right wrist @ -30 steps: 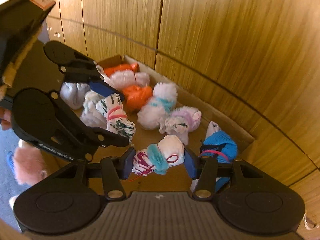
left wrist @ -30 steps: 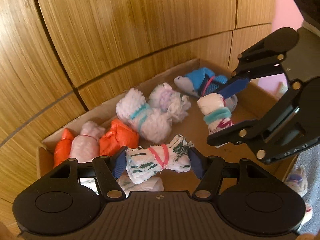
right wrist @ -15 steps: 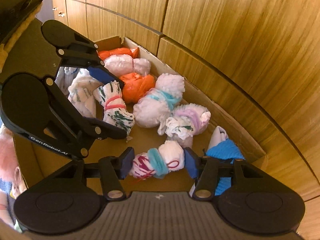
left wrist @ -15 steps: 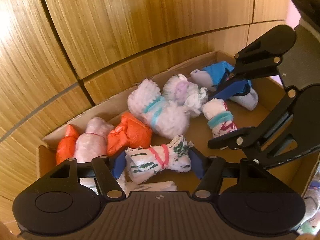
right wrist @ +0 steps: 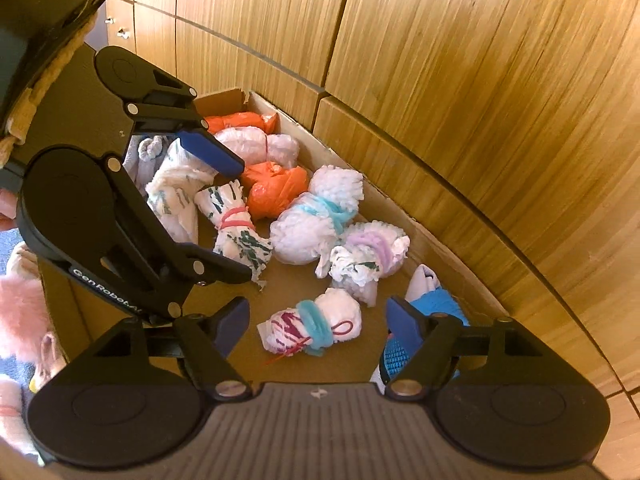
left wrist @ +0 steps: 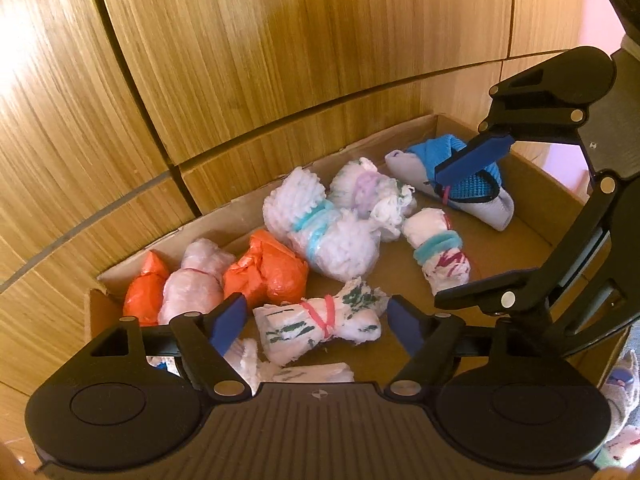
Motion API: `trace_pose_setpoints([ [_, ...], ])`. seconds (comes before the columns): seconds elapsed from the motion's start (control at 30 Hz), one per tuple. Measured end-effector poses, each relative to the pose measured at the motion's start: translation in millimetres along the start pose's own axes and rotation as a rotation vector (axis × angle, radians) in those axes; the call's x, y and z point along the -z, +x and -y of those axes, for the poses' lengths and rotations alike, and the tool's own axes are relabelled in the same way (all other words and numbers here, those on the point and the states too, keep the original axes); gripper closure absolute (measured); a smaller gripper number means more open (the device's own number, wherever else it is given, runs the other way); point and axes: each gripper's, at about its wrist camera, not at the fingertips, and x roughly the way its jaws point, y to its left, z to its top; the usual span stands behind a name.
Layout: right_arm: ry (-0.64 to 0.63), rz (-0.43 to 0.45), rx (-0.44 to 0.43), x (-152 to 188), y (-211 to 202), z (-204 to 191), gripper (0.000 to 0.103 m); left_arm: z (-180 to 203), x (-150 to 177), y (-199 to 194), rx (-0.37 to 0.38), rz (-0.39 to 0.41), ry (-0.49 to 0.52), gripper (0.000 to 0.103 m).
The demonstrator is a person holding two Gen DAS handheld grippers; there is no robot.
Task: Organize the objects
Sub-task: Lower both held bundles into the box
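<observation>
Blue sock (right wrist: 434, 308) partly hidden behind right tongs (right wrist: 316, 322), apparently untouched.

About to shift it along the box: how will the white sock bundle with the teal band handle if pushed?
The white sock bundle with the teal band looks soft, so it would probably squash rather than slide. Roughly cylindrical, it may roll. Its loose red string could snag.

A white sock bundle with green marks (left wrist: 320, 326), tied by a pink band, lies crosswise on the cardboard box floor (left wrist: 516, 248) between the left jaws, touching neither. A white-magenta bundle with a teal band (right wrist: 310, 326) lies likewise between the right jaws.
</observation>
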Motion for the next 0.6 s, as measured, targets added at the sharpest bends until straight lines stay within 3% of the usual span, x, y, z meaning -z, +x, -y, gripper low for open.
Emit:
trace_pose_setpoints([
  [0.6, 0.024, 0.022, 0.038, 1, -30, -7, 0.027, 8, -4, -36, -0.039, 0.044, -0.018, 0.018],
])
